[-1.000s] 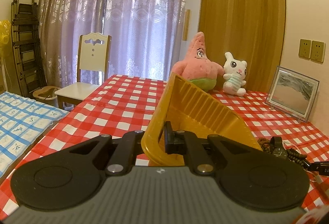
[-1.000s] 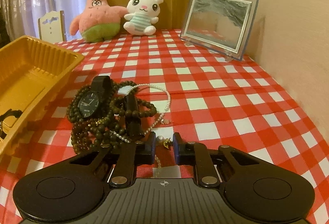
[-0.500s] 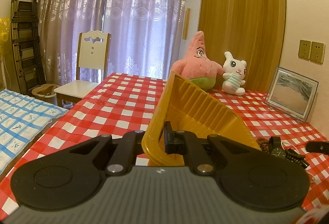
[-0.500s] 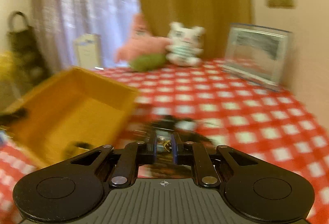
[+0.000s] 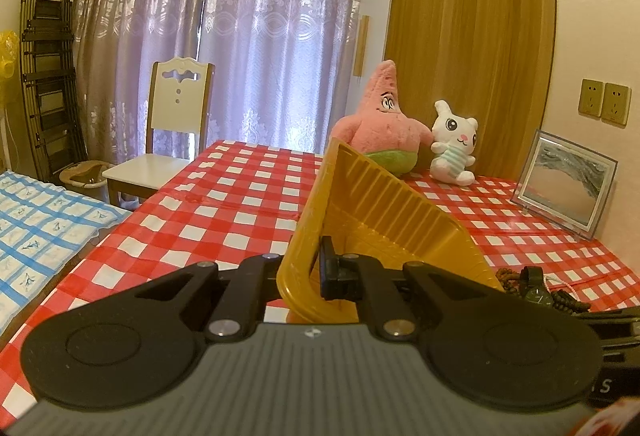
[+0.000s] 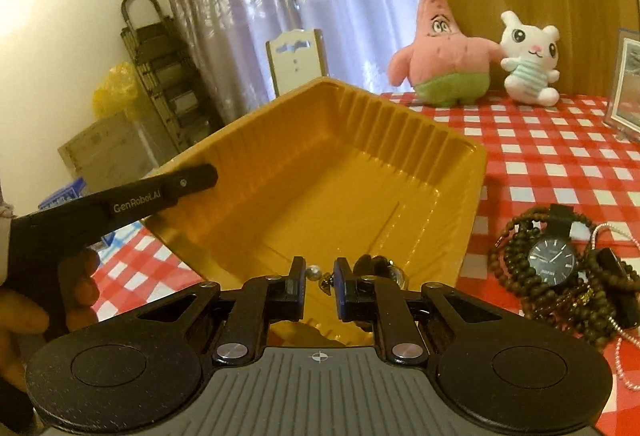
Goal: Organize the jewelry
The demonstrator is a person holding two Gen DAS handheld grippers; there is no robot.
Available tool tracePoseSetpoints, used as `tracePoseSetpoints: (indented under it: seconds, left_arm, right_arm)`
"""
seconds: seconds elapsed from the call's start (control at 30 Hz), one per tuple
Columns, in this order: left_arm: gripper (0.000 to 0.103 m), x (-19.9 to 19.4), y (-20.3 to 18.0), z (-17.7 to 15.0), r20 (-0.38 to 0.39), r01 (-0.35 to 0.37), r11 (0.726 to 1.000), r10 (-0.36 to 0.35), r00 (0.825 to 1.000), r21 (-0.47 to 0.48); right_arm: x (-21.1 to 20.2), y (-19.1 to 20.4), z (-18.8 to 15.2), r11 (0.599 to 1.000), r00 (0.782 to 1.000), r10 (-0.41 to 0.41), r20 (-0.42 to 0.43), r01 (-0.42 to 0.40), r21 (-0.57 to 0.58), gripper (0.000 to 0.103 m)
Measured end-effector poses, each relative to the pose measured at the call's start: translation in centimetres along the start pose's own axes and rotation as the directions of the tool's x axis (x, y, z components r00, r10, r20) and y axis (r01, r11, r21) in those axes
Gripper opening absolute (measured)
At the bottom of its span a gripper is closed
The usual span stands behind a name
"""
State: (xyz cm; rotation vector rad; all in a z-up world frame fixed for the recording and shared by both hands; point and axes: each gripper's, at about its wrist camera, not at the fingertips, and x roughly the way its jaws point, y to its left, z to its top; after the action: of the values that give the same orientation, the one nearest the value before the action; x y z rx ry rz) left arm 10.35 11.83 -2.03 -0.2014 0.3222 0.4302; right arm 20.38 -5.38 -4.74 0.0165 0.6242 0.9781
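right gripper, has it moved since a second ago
Yes. The right gripper has swung left, away from the dark bead-and-watch jewelry pile, and now hangs over the ribbed yellow plastic tray.

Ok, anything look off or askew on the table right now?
Yes: the yellow tray is tilted, one end raised by the left tongs clamped on its rim. The right tongs stand parted over it around a pearl earring. The watch-and-beads pile lies tangled beside it.

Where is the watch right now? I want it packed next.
In the right wrist view, the watch lies on the checked tablecloth, right of the yellow tray, tangled among brown bead bracelets.
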Motion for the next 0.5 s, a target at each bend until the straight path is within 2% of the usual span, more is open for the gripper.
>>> tracePoseSetpoints:
  seconds: [0.1, 0.17, 0.2, 0.33, 0.43, 0.5]
  left_arm:
    - [0.007, 0.0, 0.0, 0.0, 0.0, 0.0, 1.0, 0.0, 1.0, 0.0]
    - [0.007, 0.0, 0.1, 0.0, 0.001, 0.0, 1.0, 0.0, 1.0, 0.0]
    - [0.007, 0.0, 0.1, 0.0, 0.0, -0.001, 1.0, 0.001, 1.0, 0.0]
    - [0.007, 0.0, 0.1, 0.1, -0.001, -0.002, 1.0, 0.002, 1.0, -0.001]
    - [0.007, 0.0, 0.2, 0.1, -0.001, -0.003, 1.0, 0.003, 1.0, 0.0]
    - [0.007, 0.0, 0.2, 0.1, 0.0, -0.004, 1.0, 0.004, 1.0, 0.001]
  right_arm:
    - [-0.5, -0.3, -0.1, 0.999, 1.0, 0.005, 0.017, -0.006, 0.036, 0.022]
    - [-1.5, -0.7, 0.0, 0.999, 0.999, 0.007, 0.05, -0.009, 0.052, 0.048]
    - [-2.2, -0.7, -0.1, 0.998, 0.997, 0.002, 0.075, -0.006, 0.06, 0.051]
    - [-4.7, -1.7, 0.0, 0.996, 0.99, -0.047, 0.132, 0.037, 0.077, 0.051]
    - [-7.0, -3.8, -0.2, 0.987, 0.976, -0.133, 0.17, 0.115, 0.113, 0.051]
    - [-8.3, -5.6, -0.5, 0.971, 0.961, -0.22, 0.17, 0.198, 0.133, 0.051]
